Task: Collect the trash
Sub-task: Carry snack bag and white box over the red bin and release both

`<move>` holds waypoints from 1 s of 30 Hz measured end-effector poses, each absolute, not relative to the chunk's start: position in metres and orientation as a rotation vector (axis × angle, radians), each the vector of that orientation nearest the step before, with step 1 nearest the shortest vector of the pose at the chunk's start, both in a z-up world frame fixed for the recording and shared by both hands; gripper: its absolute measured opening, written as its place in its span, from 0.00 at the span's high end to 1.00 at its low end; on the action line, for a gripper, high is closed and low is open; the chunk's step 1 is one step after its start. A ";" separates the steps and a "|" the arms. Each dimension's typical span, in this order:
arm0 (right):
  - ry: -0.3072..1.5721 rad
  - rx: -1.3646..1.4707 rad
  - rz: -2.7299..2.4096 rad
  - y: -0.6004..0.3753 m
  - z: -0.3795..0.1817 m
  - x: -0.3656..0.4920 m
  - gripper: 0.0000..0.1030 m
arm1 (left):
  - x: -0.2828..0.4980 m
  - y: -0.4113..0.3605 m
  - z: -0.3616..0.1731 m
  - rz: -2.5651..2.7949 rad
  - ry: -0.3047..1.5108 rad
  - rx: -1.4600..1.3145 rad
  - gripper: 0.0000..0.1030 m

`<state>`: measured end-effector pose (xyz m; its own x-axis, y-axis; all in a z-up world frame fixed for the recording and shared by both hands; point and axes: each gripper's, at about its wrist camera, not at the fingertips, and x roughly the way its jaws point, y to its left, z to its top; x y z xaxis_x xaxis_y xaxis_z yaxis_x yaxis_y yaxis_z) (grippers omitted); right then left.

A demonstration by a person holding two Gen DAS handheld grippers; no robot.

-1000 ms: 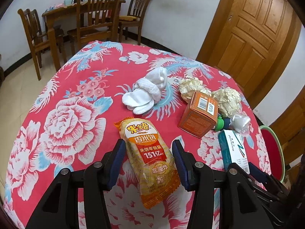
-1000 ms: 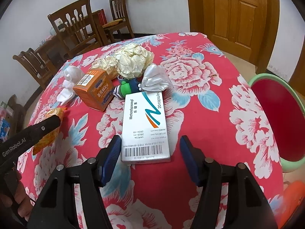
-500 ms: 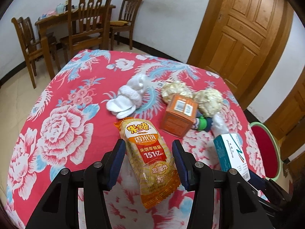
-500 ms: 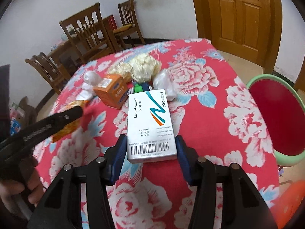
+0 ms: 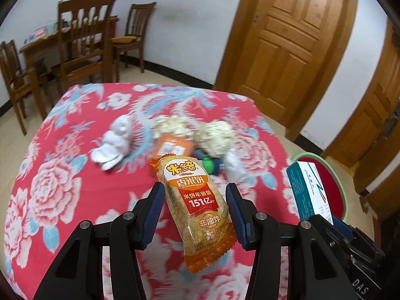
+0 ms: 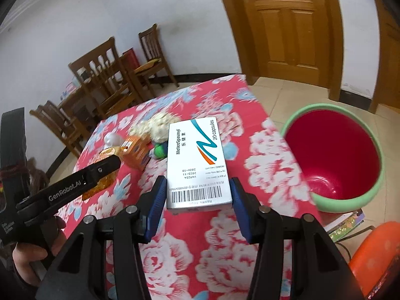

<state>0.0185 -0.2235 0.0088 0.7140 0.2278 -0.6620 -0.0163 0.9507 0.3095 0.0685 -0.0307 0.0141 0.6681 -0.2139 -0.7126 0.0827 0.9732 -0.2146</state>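
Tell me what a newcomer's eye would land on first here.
The orange snack pack held up in the left gripper, and the white capsule box clamped in the right gripper, both lifted above the red floral tablecloth. Next, the red bin with its green rim, on the floor just right of the table.

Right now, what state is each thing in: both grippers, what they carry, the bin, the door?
Left gripper: shut on the snack packet.
Snack packet: sealed, lifted off the table.
Right gripper: shut on the medicine box.
Medicine box: closed, held in the air.
Bin: upright, open, looks empty.
Door: shut.
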 end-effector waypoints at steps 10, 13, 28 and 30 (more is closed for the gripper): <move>0.716 0.347 0.022 -0.271 0.018 0.010 0.48 | 0.075 -0.086 0.026 -0.300 0.811 -0.107 0.50; 0.706 0.365 -0.015 -0.285 0.019 0.009 0.48 | 0.078 -0.103 0.027 -0.334 0.811 -0.088 0.50; 0.698 0.454 -0.170 -0.356 0.005 0.007 0.48 | 0.096 -0.185 0.023 -0.468 0.827 -0.007 0.50; 0.701 0.462 -0.183 -0.363 0.001 0.007 0.48 | 0.098 -0.193 0.021 -0.485 0.829 -0.005 0.50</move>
<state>0.0072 -0.3631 0.0010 0.7532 -0.0093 -0.6577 0.3136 0.8841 0.3466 0.0983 -0.1934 0.0214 0.5733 -0.4159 -0.7059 0.4123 0.8910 -0.1900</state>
